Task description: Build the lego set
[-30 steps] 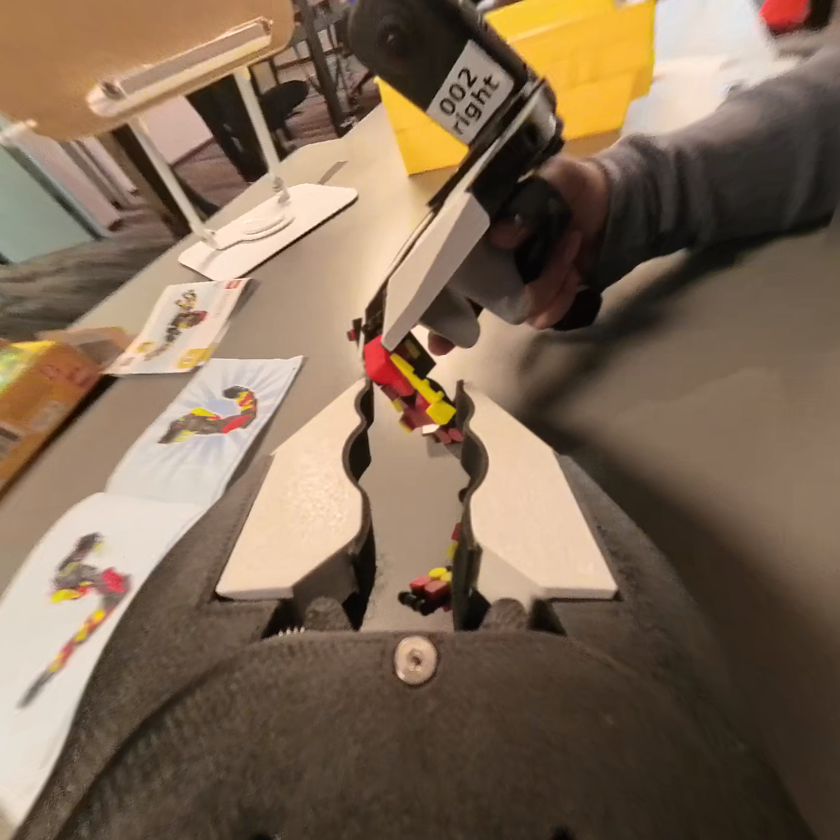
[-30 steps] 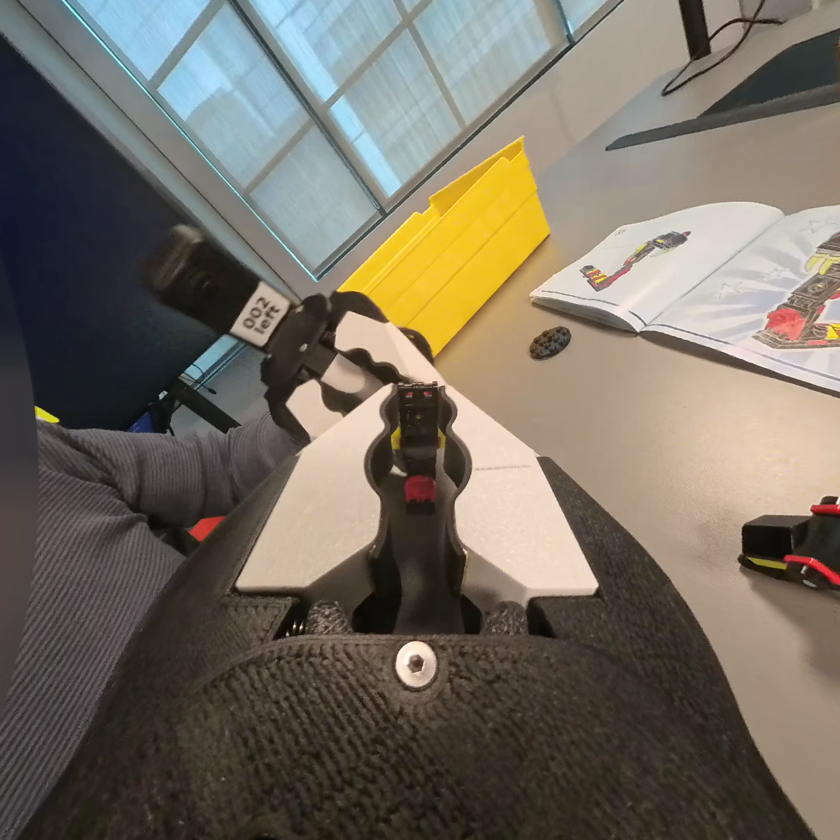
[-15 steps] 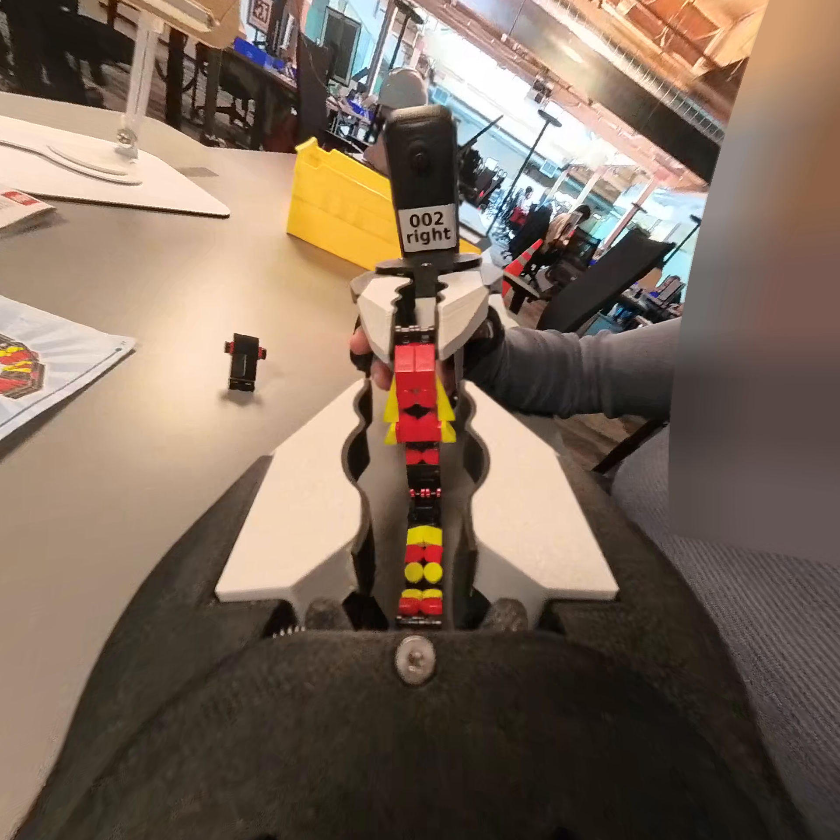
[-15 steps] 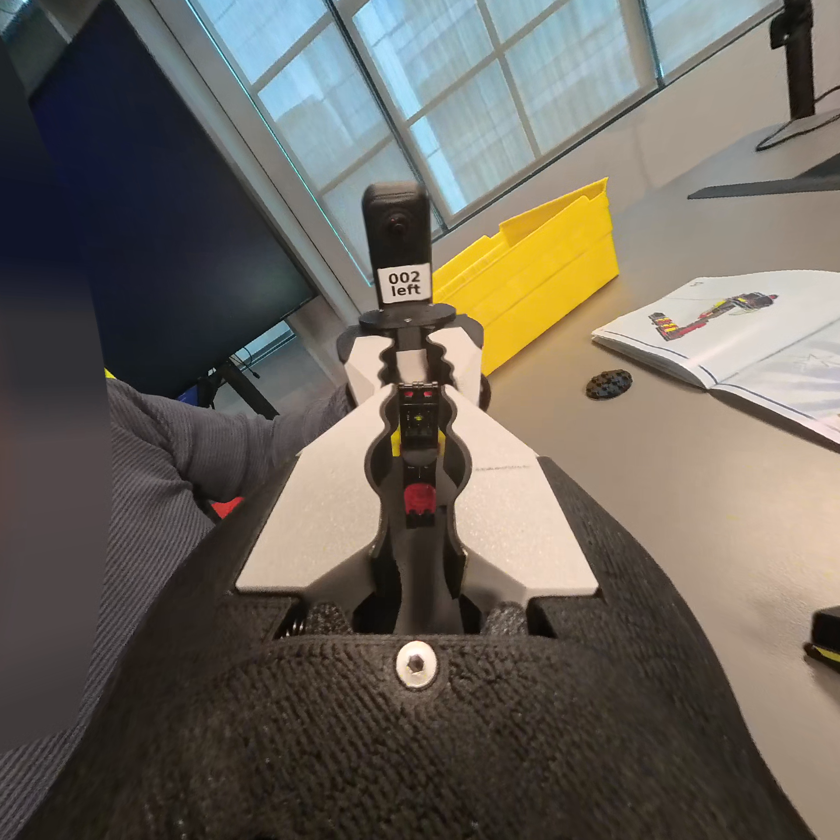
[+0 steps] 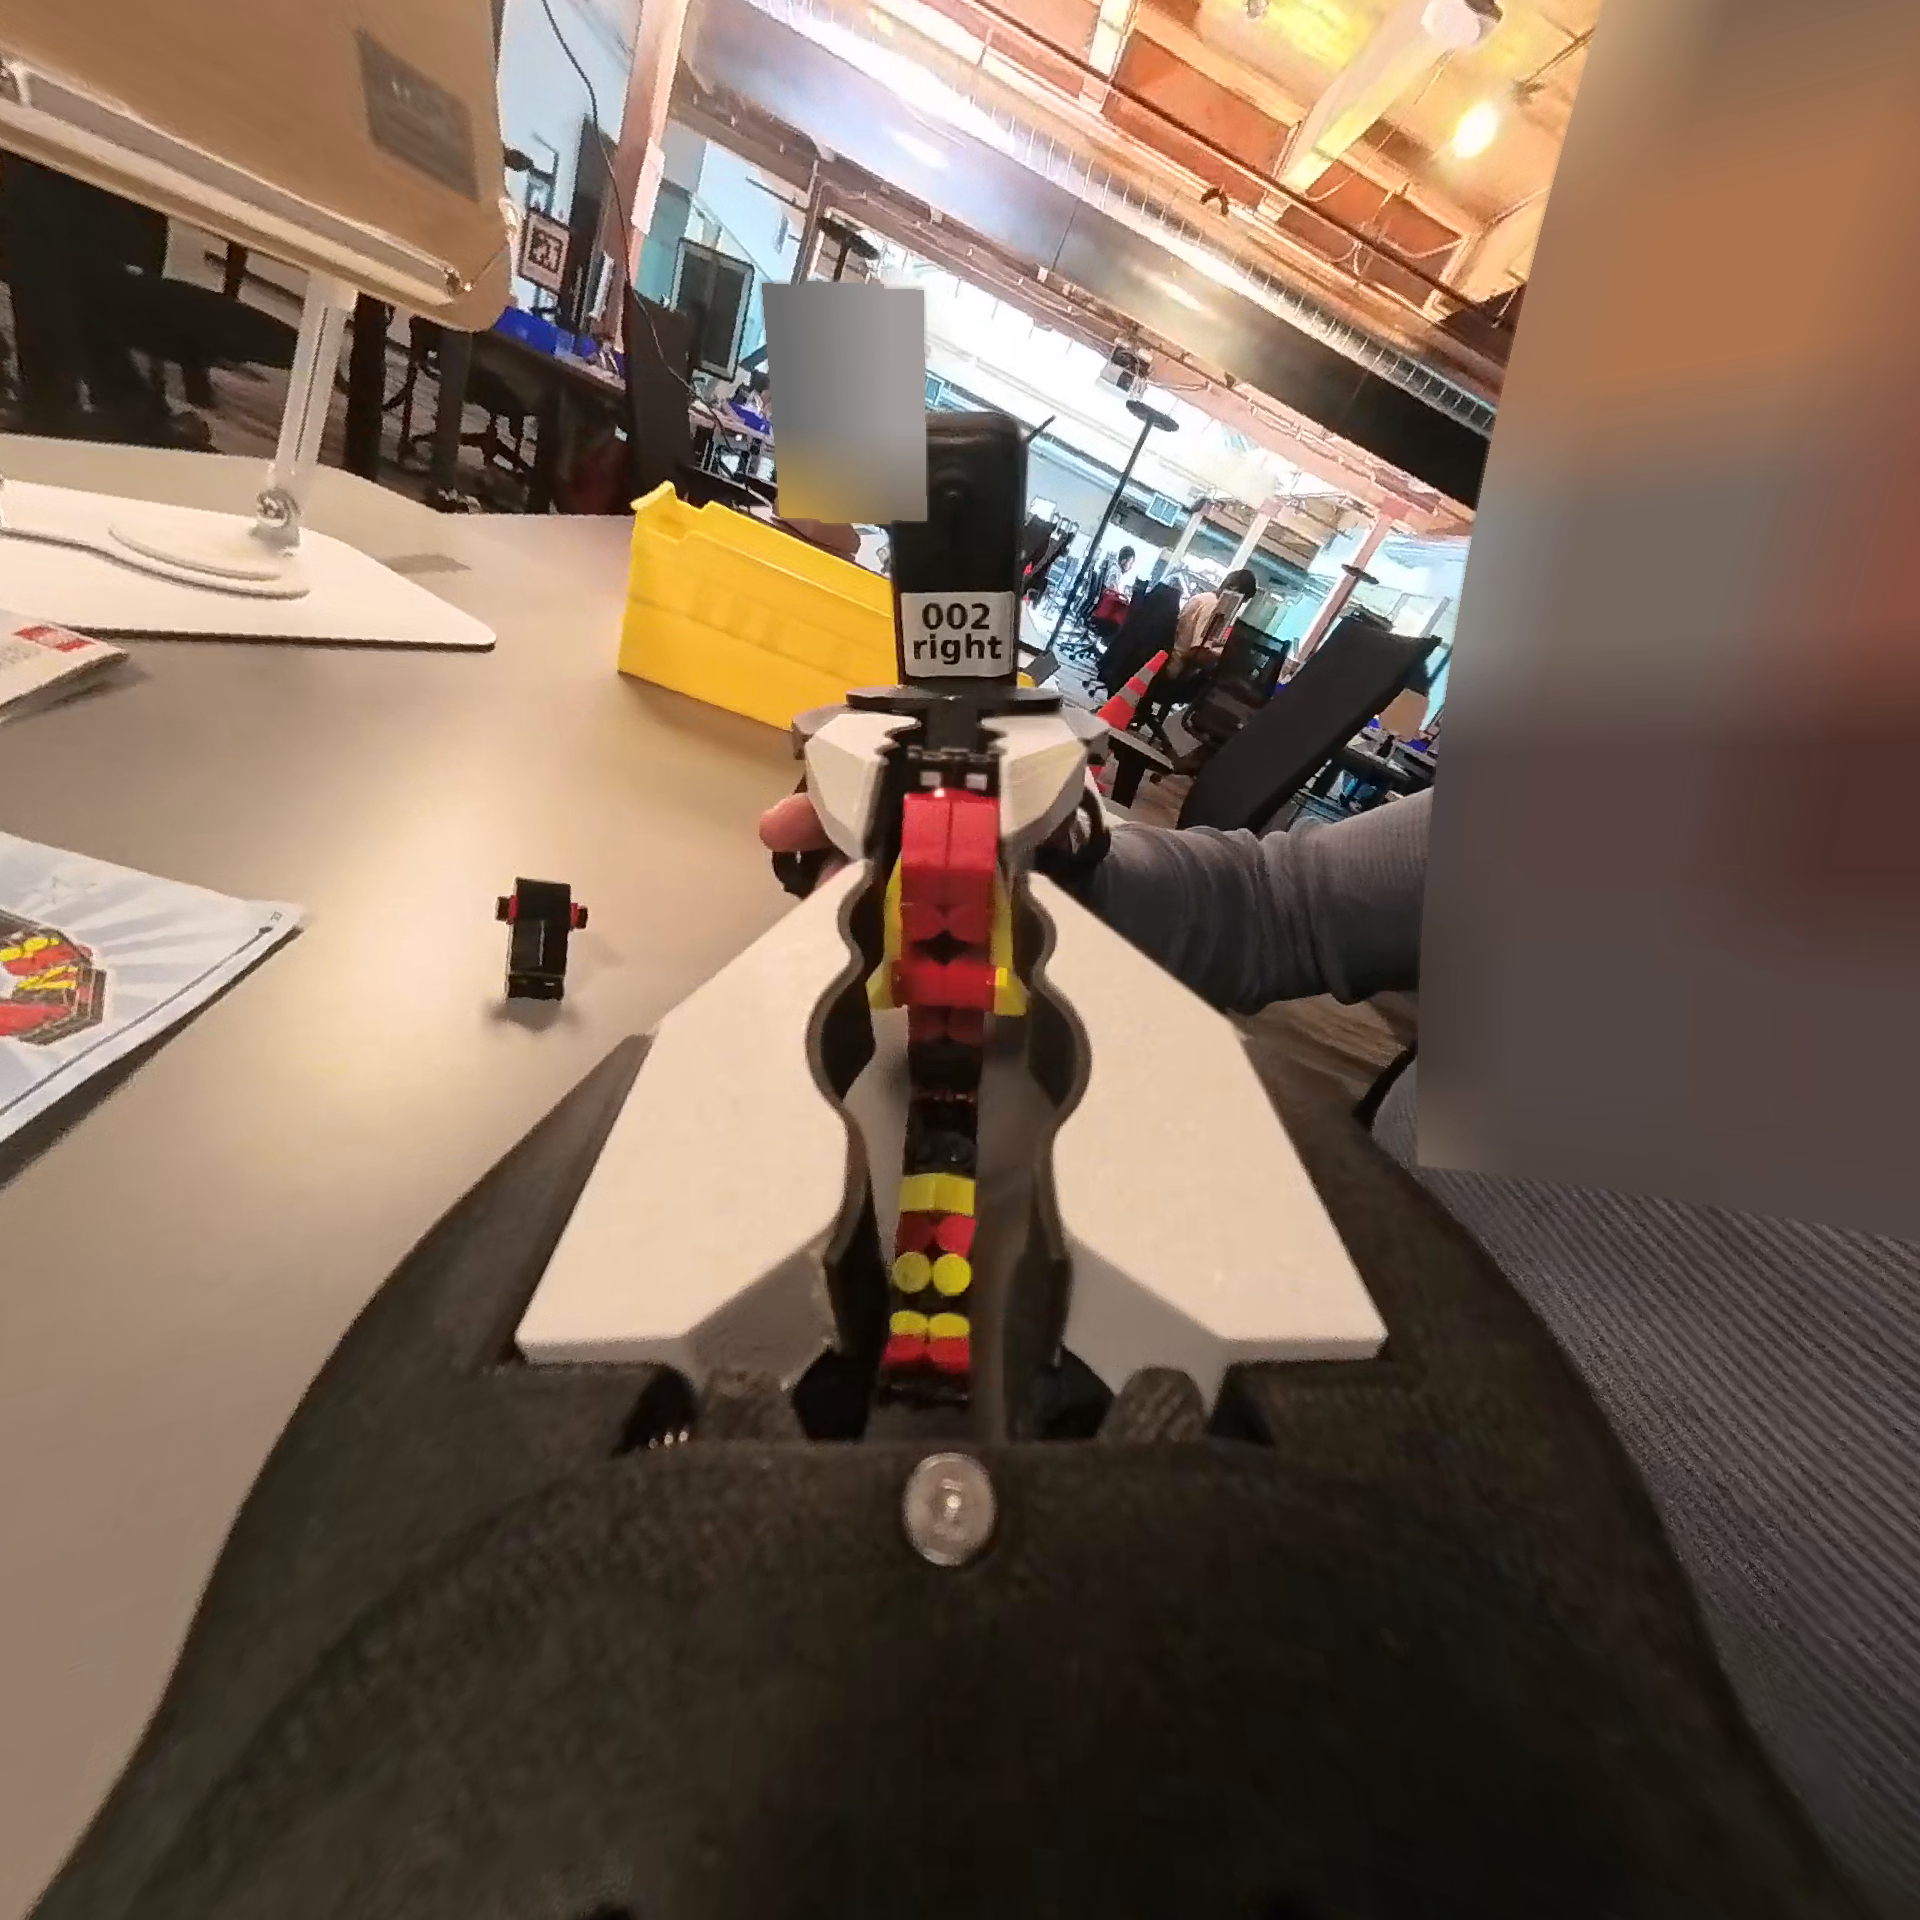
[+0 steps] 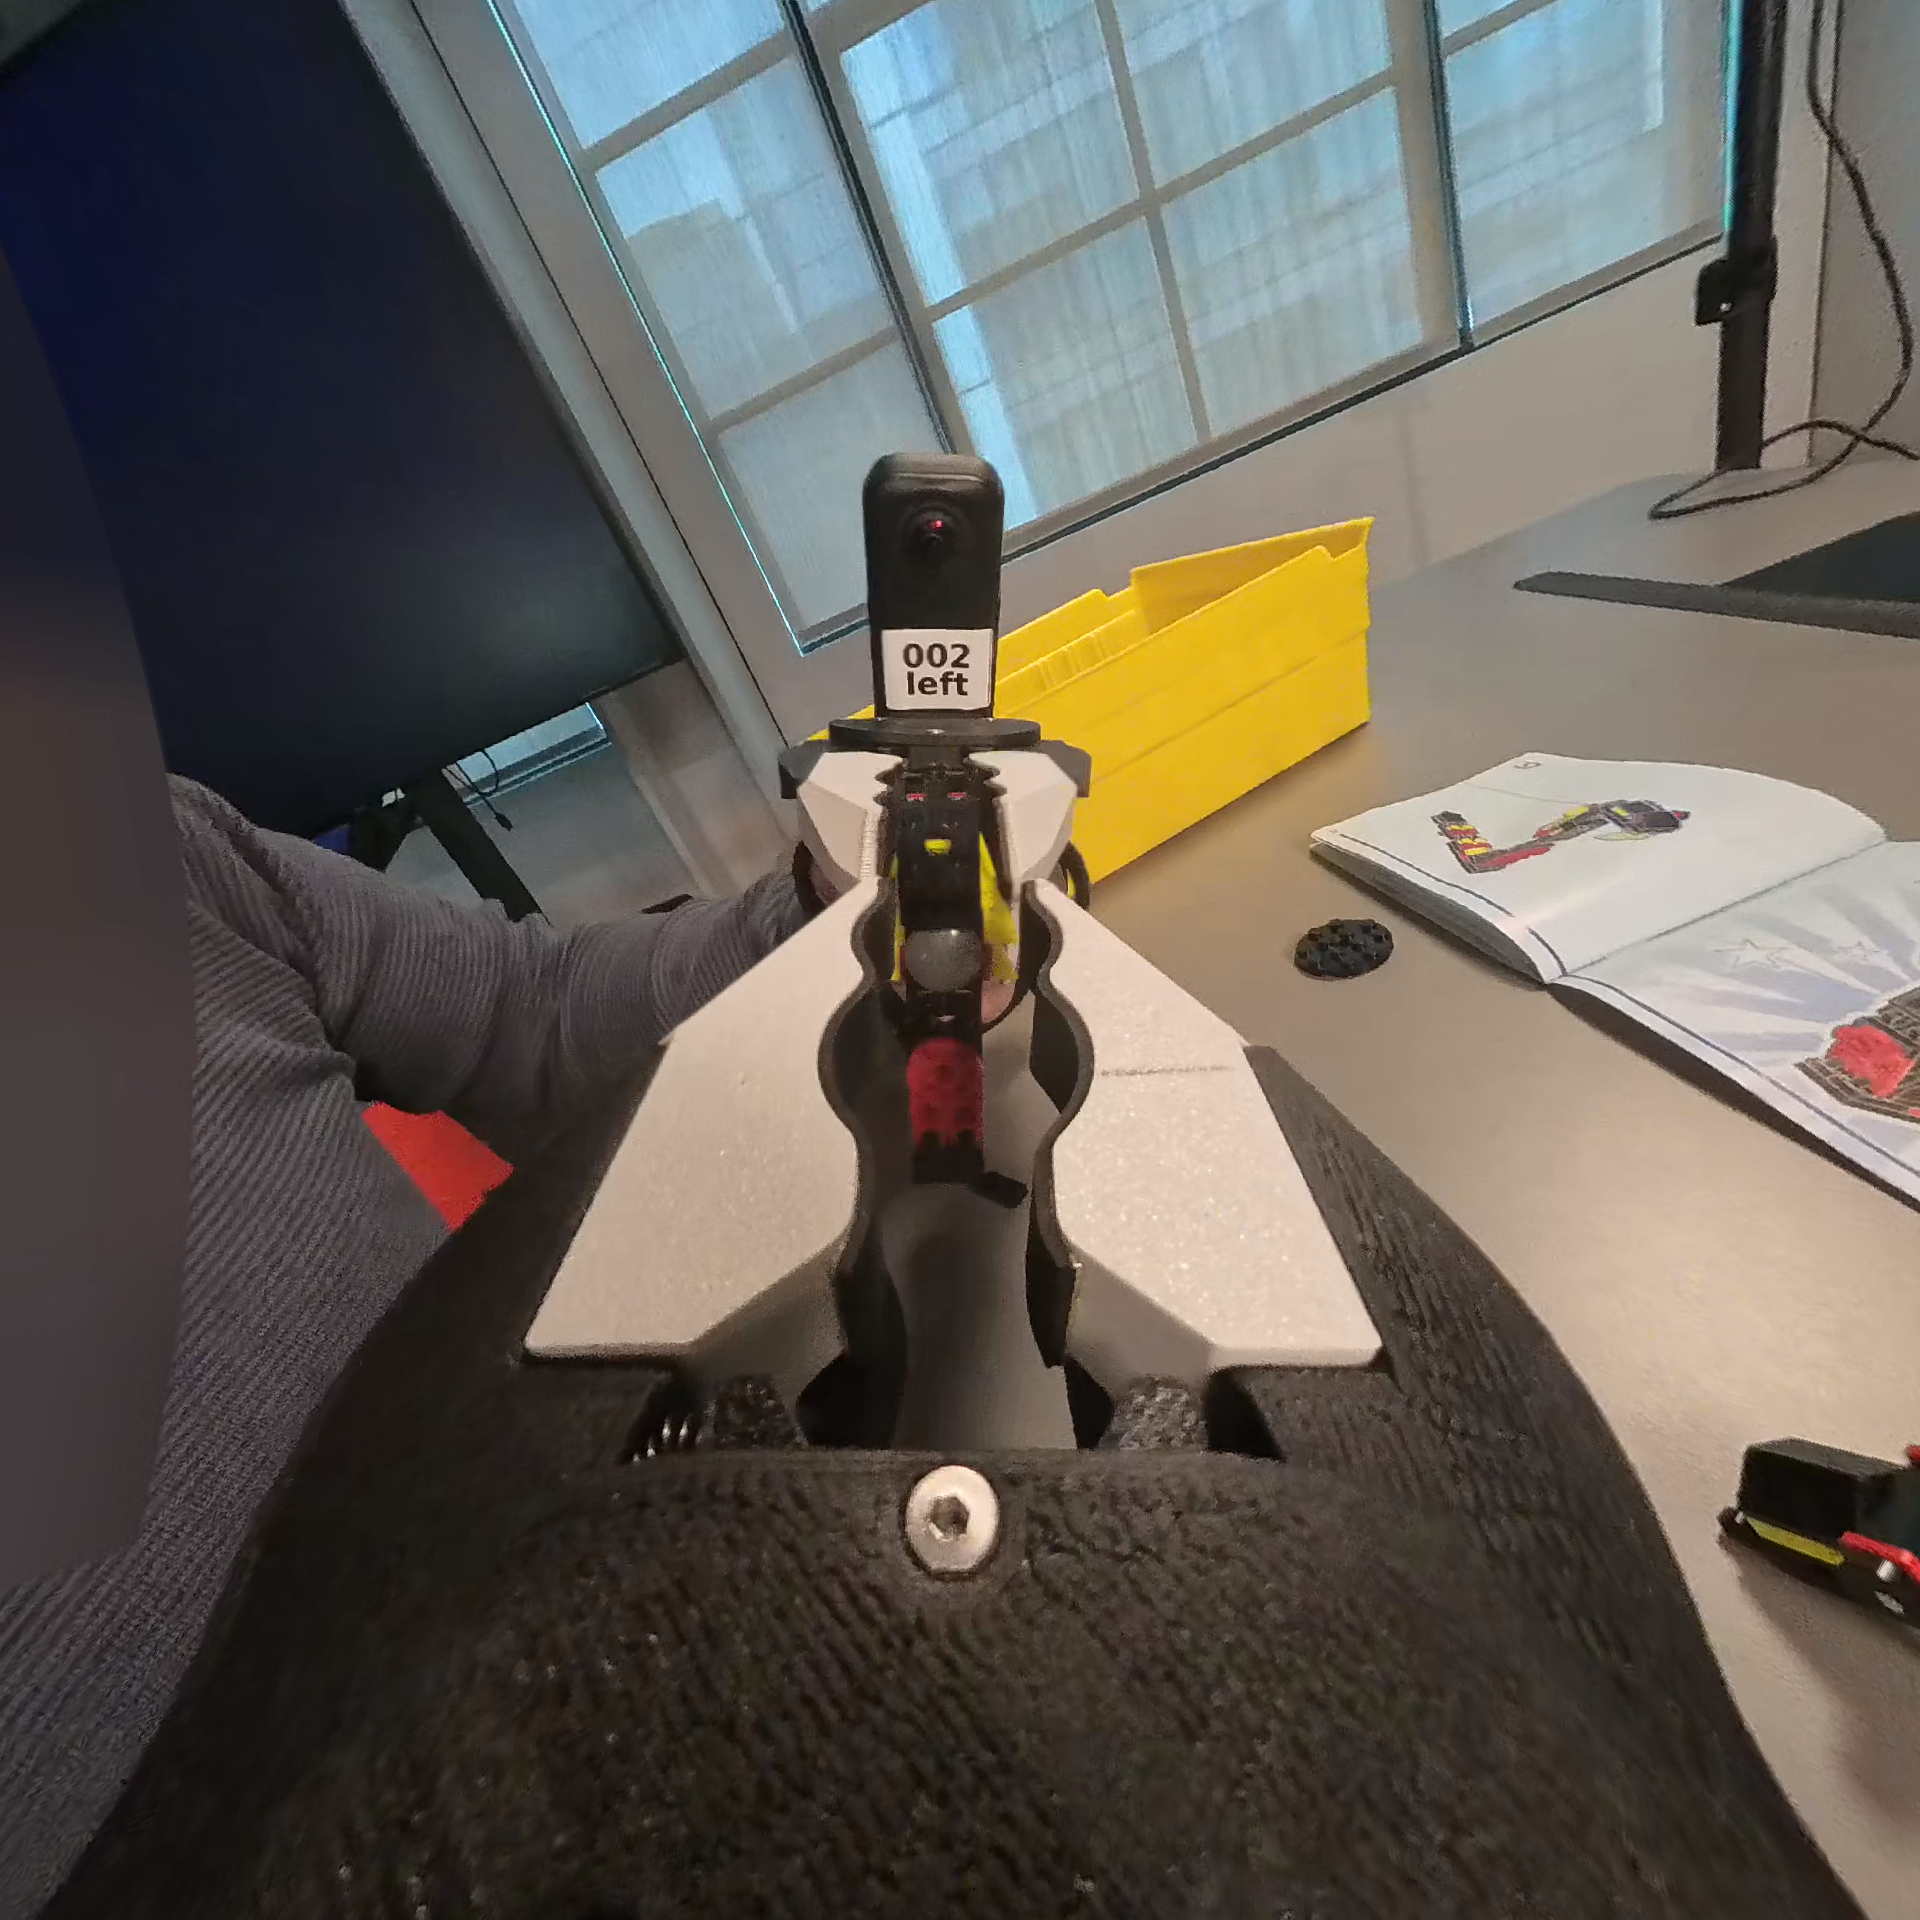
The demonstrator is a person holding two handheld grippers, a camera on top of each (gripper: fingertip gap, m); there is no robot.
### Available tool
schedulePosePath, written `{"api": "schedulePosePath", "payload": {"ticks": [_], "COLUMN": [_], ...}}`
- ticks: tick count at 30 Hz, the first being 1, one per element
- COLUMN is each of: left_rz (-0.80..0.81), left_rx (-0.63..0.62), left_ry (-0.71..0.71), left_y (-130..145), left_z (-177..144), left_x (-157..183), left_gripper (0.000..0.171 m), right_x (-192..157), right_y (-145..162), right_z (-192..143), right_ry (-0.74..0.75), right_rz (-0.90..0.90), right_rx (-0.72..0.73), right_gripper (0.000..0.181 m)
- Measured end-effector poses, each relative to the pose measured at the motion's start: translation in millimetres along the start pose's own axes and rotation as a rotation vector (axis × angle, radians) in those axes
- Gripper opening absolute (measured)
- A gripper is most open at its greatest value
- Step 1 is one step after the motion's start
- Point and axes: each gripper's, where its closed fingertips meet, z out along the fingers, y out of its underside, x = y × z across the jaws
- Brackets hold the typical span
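Note:
A long red, yellow and black lego model [image 5: 940, 935] hangs in the air between my two grippers, which face each other head-on. My left gripper [image 5: 945, 914] is shut on one end of it, with the model running back between its fingers. My right gripper [image 6: 951, 904] is shut on the other end [image 6: 940, 1091], where a red piece and a black strip show between its fingers. Each gripper shows in the other's view: the right gripper [image 5: 945, 790] and the left gripper [image 6: 935, 821]. A small black and red lego piece [image 5: 540, 935] lies loose on the grey table [image 5: 312, 790].
An open instruction booklet [image 6: 1662, 904] lies on the table, and also shows in the left wrist view [image 5: 104, 987]. A yellow bin [image 6: 1226, 665] stands at the table's back. A black round piece [image 6: 1343, 948] lies near the booklet. A white stand base [image 5: 239, 582] sits at far left. The grippers are tip to tip, or close to it.
Both grippers have swung up from the table and turned to face each other, with the model now in a straight line between them. In the last half second they have hardly moved.

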Motion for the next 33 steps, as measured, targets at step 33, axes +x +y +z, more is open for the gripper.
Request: {"api": "schedulePosePath", "payload": {"ticks": [33], "left_rz": [-0.042], "left_rx": [0.080], "left_ry": [-0.009], "left_y": [-14], "left_z": [-5], "left_x": [1], "left_gripper": [0.033], "right_x": [4], "right_y": [-16], "right_z": [-8], "right_ry": [-0.147], "right_rz": [0.334], "right_rx": [0.144], "right_gripper": [0.014]}}
